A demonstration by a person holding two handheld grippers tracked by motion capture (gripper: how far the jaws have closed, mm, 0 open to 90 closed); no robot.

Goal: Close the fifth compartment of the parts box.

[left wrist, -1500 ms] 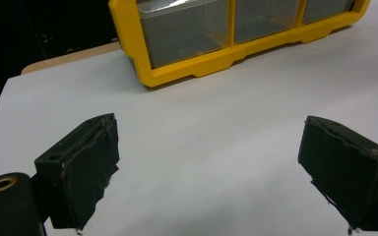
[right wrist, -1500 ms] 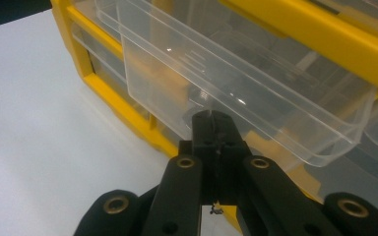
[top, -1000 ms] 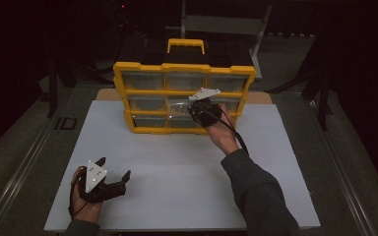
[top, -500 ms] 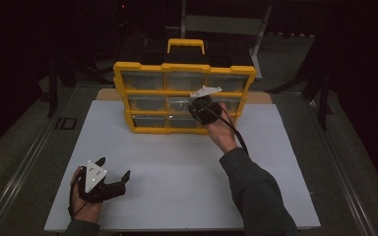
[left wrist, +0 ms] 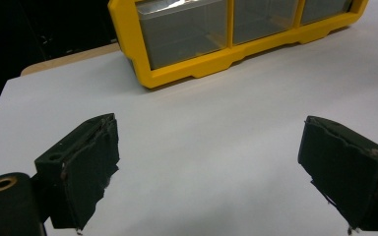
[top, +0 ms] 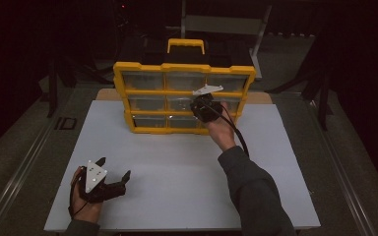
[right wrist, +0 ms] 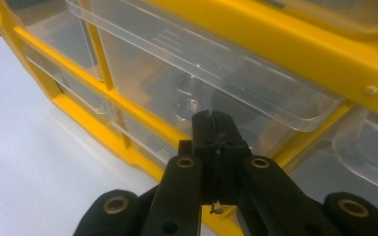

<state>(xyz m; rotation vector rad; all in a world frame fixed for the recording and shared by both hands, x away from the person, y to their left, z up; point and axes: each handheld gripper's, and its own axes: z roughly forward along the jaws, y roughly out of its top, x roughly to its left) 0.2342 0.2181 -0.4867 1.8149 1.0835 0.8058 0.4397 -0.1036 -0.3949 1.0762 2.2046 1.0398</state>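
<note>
**Yellow, clear, black and white**

The drawer cabinet [top: 184, 69] has a bright yellow frame and handle, with clear see-through drawers [right wrist: 211, 73]. It stands on a plain white table [top: 177, 167]. Both the left gripper [top: 112, 175] and the right gripper [right wrist: 215, 129] are black, with brass-coloured rivets. Each carries a pale grey plate [top: 95, 175]. The sleeve [top: 256, 196] is dark grey.

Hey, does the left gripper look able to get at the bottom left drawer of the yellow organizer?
Probably yes: the left gripper is open, and only bare table lies before the bottom left drawer.
</note>
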